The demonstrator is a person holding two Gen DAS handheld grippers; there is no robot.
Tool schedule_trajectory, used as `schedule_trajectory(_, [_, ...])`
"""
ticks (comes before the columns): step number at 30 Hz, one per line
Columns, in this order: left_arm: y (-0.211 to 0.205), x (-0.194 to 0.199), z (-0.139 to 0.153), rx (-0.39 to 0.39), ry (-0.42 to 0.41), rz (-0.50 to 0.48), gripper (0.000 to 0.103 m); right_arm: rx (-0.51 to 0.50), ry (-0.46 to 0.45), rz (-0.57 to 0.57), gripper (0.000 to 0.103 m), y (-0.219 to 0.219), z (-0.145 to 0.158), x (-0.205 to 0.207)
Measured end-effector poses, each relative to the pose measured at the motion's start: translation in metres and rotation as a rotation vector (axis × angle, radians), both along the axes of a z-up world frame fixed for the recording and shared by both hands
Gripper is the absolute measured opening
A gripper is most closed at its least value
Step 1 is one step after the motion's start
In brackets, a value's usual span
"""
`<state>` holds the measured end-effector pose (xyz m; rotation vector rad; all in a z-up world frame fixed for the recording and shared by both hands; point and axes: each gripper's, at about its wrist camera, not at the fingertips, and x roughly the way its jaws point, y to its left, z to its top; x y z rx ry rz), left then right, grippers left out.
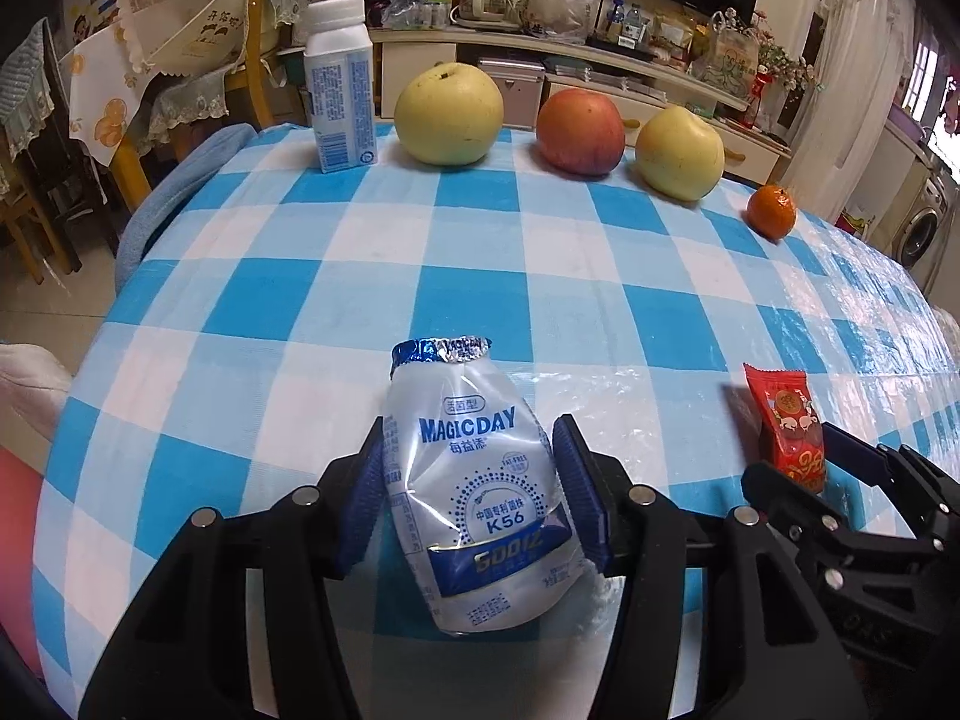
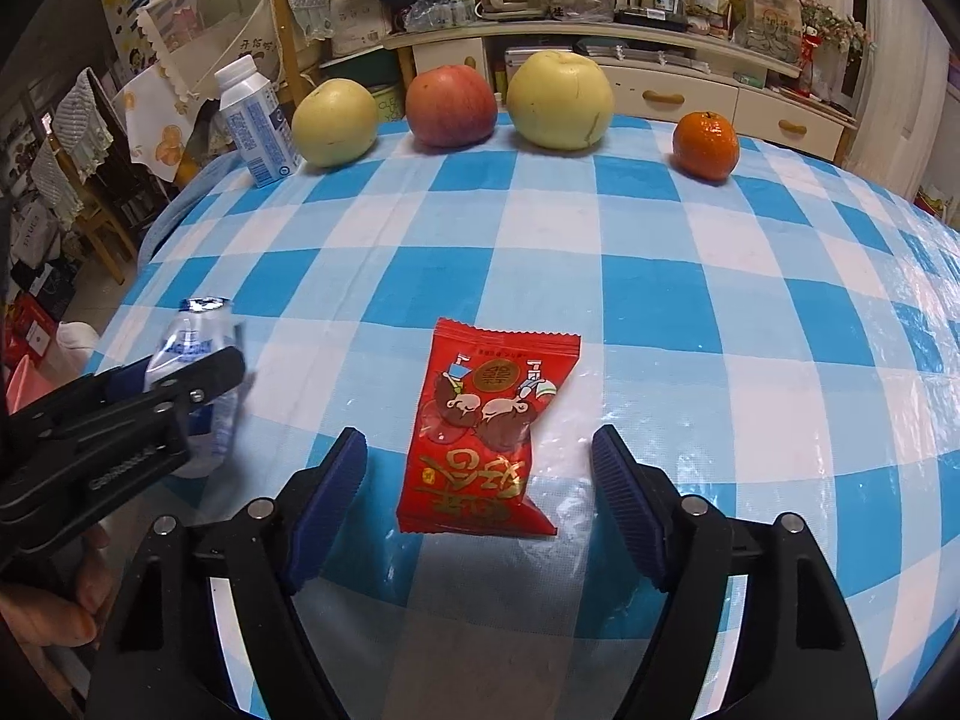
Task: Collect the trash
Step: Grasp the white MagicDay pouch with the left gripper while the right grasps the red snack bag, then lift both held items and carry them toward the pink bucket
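Two pieces of trash on the blue-and-white checked worktop (image 1: 480, 252) — a crushed MAGICDAY drink bottle (image 1: 477, 492) and, to its right, a red snack packet (image 2: 489, 429). Left gripper (image 1: 474, 501) narrowed onto the bottle, both blue pads against its sides; right gripper (image 2: 480, 495) half-wide astride the flat-lying packet, pads clear of it. Along the far edge — a white milk bottle (image 1: 339, 87), two pears, a red apple (image 1: 579, 132) and a mandarin (image 1: 772, 211).
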<state>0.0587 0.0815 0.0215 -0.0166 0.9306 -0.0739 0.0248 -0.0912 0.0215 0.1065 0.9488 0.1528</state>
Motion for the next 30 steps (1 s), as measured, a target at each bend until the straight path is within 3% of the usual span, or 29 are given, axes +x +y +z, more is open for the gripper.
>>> schedule_trajectory(6, [0.008,-0.013,0.015,0.018,-0.036,0.000,0.055,-0.076,-0.023,0.001,0.066,0.010,-0.004,0.001])
schedule_trajectory(13, [0.014,-0.030,0.033,0.040,-0.083,-0.010,0.055,-0.129,-0.038,0.020,0.044,0.014,-0.003,-0.004])
schedule_trajectory(30, [0.034,-0.069,0.058,0.079,-0.152,0.009,0.055,-0.135,-0.105,0.089,0.042,0.025,0.014,-0.030])
